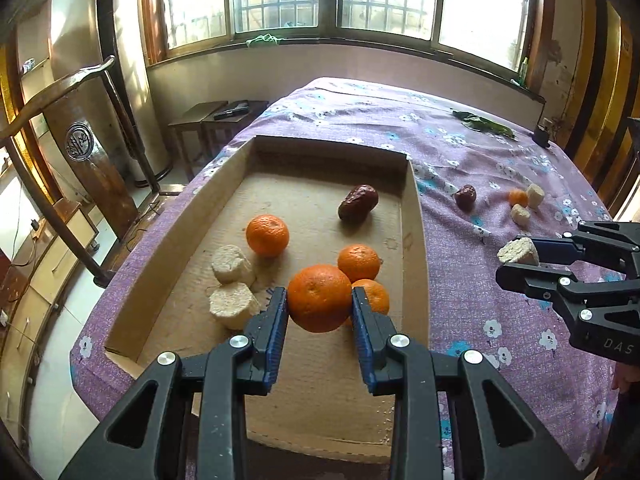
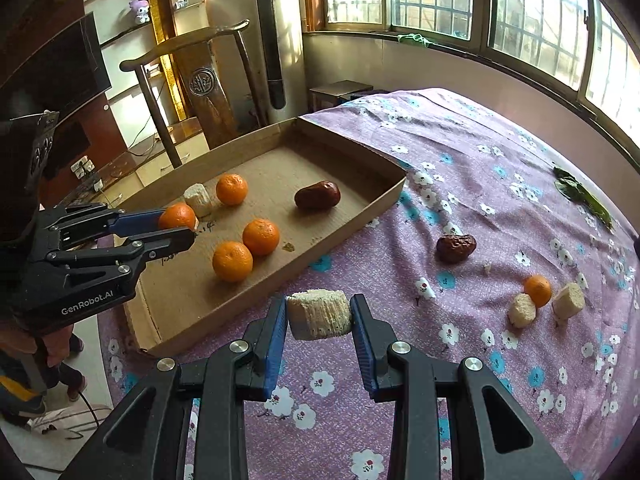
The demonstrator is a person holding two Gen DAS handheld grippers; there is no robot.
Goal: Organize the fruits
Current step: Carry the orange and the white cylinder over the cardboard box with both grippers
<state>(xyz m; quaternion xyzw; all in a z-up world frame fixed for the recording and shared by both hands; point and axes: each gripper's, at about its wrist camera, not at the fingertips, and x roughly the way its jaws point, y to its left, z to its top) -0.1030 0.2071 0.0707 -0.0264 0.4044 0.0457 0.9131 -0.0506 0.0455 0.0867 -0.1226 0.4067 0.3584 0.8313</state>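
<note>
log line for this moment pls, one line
left gripper: shut on orange over cardboard tray | right gripper: shut on pale chunk over cloth | loose: date

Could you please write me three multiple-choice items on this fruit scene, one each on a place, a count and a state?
1. Where does the loose red date lie?
A. in the cardboard tray
B. on the floral cloth
C. on the windowsill

2. How many oranges rest on the floor of the cardboard tray?
A. one
B. three
C. five

3. What does the right gripper hold?
A. a pale ridged chunk
B. an orange
C. nothing

Answers: 1 B, the date sits on the floral cloth outside the tray; 2 B, three rest there and a fourth hangs in the left gripper; 3 A, its pads clamp the pale ridged chunk.
</note>
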